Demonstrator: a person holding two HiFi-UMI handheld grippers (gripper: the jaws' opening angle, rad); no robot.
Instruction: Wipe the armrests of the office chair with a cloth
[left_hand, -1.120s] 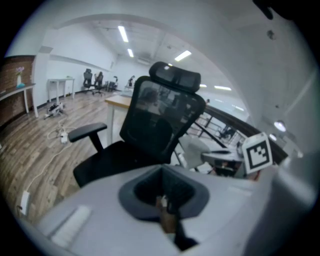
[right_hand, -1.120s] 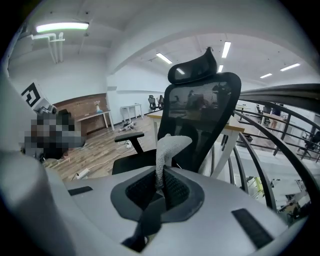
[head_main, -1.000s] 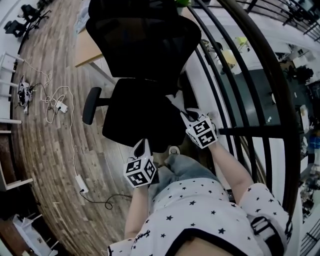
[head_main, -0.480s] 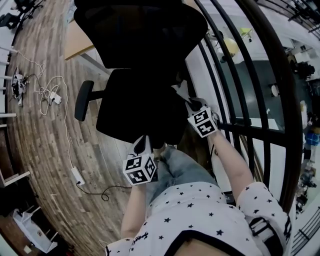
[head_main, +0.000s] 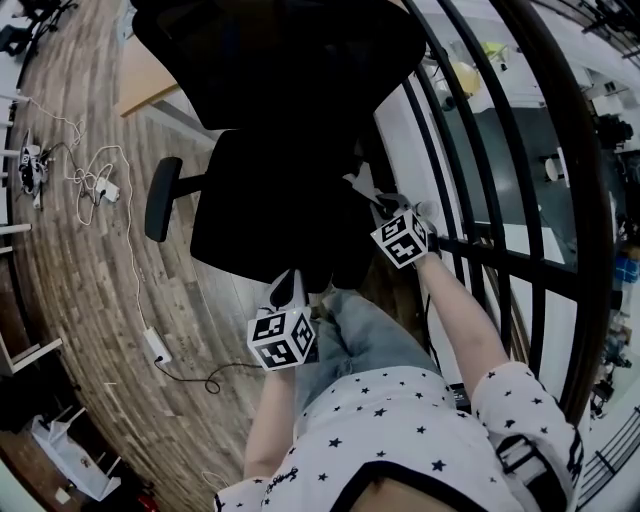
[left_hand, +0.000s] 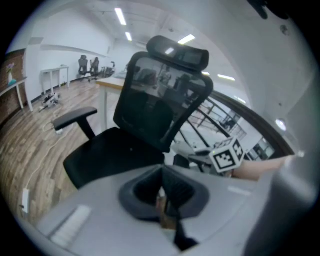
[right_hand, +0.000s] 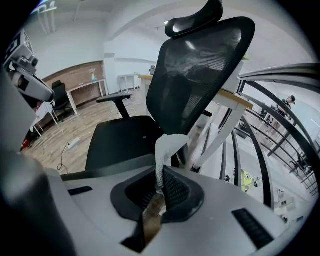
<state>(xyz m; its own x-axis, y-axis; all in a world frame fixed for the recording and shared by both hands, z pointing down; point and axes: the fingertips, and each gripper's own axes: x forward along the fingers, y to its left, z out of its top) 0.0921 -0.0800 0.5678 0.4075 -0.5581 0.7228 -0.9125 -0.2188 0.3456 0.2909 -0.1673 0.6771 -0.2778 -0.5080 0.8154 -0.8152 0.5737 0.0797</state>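
Observation:
A black mesh office chair (head_main: 265, 210) stands in front of me, its back (right_hand: 200, 65) rising behind the seat. Its left armrest (head_main: 160, 198) juts out on the far side and is seen again in the left gripper view (left_hand: 75, 116). My right gripper (head_main: 378, 208) hovers at the seat's right edge, shut on a white cloth (head_main: 360, 183) that sticks up from its jaws (right_hand: 167, 147). The right armrest is hidden under that gripper and the cloth. My left gripper (head_main: 288, 285) is shut and holds nothing, near the seat's front edge.
A black metal railing (head_main: 500, 180) curves close along the right side. A wooden desk (head_main: 140, 80) stands behind the chair. White cables and a power strip (head_main: 155, 345) lie on the wood floor to the left. The person's knee (head_main: 355, 325) is just below the seat.
The head view has drifted, so the chair sits slightly further left in frame. The right gripper has kept the cloth at the seat's right edge; the left gripper has barely moved.

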